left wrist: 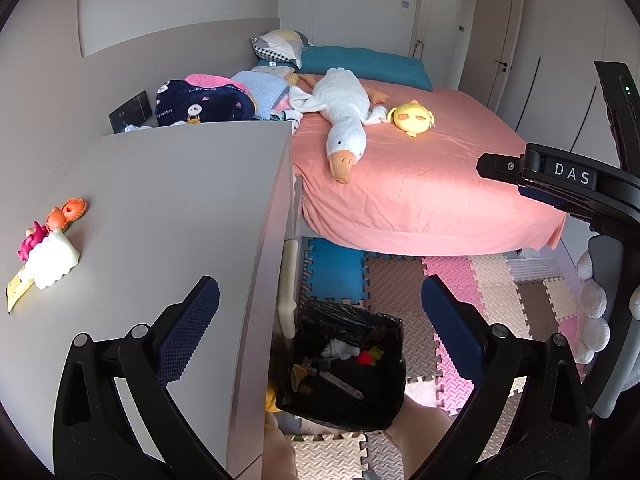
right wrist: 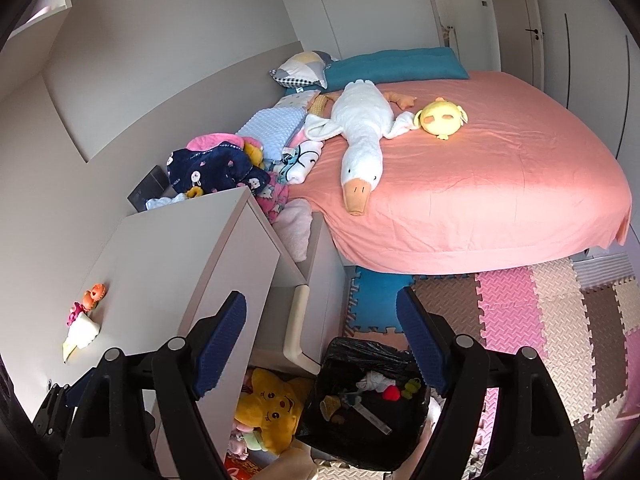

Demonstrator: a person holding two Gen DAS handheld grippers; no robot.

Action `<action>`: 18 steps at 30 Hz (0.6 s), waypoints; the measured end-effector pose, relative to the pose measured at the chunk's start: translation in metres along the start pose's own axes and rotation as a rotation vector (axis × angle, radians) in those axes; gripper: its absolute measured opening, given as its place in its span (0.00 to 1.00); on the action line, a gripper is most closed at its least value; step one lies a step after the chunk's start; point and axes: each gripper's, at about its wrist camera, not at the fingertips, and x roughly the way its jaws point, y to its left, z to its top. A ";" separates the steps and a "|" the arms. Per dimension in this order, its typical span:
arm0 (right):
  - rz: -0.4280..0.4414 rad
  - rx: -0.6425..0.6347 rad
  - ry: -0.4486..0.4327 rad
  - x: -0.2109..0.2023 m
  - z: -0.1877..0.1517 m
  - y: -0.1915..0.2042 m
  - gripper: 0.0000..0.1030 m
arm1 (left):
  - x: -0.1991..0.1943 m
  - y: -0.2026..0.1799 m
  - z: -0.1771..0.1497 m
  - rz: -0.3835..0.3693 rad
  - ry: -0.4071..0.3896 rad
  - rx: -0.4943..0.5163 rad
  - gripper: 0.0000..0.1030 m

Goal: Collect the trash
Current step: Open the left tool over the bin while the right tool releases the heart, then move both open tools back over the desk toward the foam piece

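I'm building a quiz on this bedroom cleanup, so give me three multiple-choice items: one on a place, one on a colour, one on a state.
1. Where does the bin stand?
A. on the bed
B. on the floor mats beside the cabinet
C. on the cabinet top

2. What colour is the bed sheet?
A. green
B. white
C. salmon pink

3. How are both grippers?
A. open and empty
B. shut on trash
C. holding the goose

Key: 1 B, it sits on the mats by the cabinet. 2 C, the sheet is pink. 3 A, left gripper and right gripper are spread with nothing between.
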 end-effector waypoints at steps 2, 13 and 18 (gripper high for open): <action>0.005 0.001 0.003 0.001 -0.001 0.000 0.76 | 0.000 0.000 0.001 0.001 0.001 0.002 0.95; 0.043 -0.017 0.016 0.007 -0.005 0.018 0.76 | -0.006 0.013 0.000 0.016 -0.016 -0.006 0.95; 0.072 -0.043 0.025 0.013 -0.007 0.036 0.76 | -0.007 0.027 -0.004 0.035 -0.011 -0.026 0.95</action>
